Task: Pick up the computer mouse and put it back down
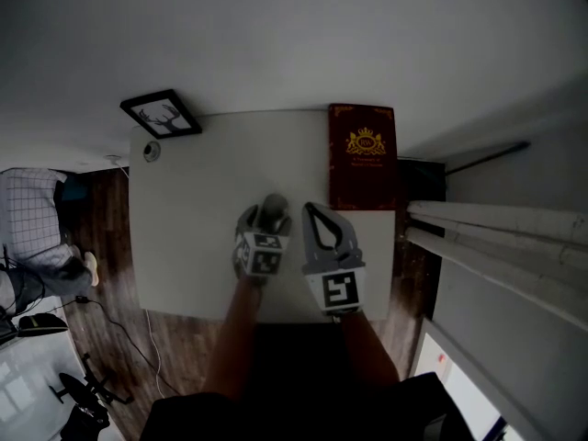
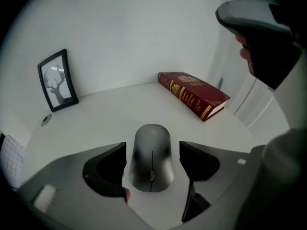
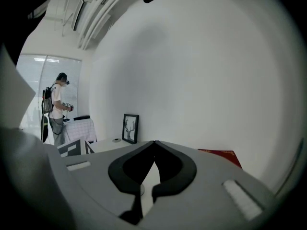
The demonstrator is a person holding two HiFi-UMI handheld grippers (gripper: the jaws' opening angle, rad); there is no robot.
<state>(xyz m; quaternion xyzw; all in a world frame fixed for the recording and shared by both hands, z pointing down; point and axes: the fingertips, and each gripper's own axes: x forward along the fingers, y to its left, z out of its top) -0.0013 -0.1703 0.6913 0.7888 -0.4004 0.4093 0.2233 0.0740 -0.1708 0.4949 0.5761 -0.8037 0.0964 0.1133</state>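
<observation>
Your left claw (image 2: 153, 150) stood wide, the mouse (image 2: 151, 164) lying lengthwise between its jaws near the bench's (image 2: 105, 110) front edge.

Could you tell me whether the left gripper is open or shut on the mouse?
Open: the left gripper straddles the mouse, with bare table showing on each side.
</observation>
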